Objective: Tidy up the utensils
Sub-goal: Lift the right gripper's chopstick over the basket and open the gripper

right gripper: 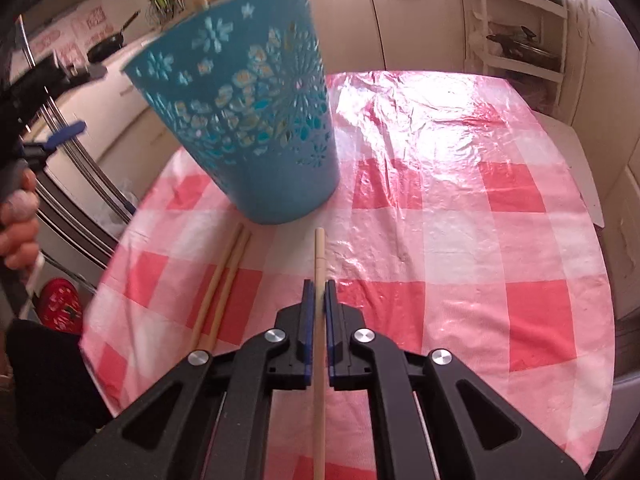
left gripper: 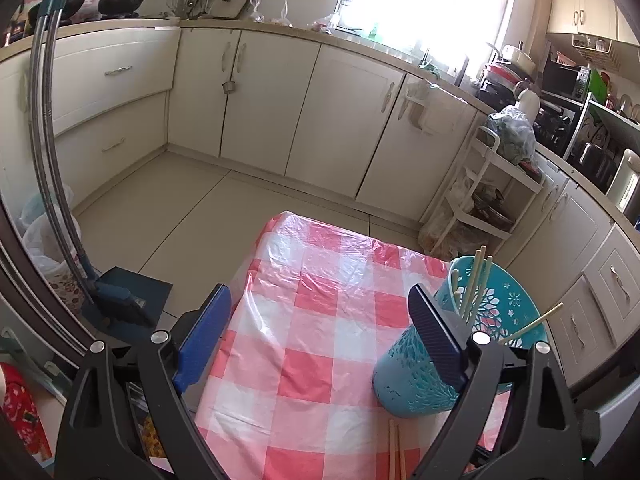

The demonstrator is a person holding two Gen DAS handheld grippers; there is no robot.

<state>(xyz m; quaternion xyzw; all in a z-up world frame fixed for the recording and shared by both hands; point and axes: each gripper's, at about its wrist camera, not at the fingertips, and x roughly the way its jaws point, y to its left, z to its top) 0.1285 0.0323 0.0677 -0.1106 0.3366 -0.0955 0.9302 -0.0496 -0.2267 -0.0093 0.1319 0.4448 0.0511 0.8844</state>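
Observation:
A teal cut-out utensil holder point(right gripper: 248, 120) stands on the checked tablecloth, with several wooden chopsticks point(left gripper: 476, 280) sticking out of its top. My right gripper point(right gripper: 319, 292) is shut on one chopstick point(right gripper: 320, 252), whose tip points at the holder's base. Two more chopsticks point(right gripper: 224, 280) lie side by side on the cloth, left of the held one; they also show as chopstick ends point(left gripper: 396, 452) in the left wrist view. My left gripper point(left gripper: 320, 292) is open wide with nothing between its fingers. Its right finger point(left gripper: 436, 336) overlaps the holder point(left gripper: 404, 380); I cannot tell whether they touch.
The small table point(left gripper: 304, 264) has a pink-and-white plastic cover; its far and left edges drop to a tiled floor. Kitchen cabinets ring the room, and a white shelf rack point(left gripper: 484, 200) stands beyond the table. A person's hand point(right gripper: 18, 220) shows at the left edge.

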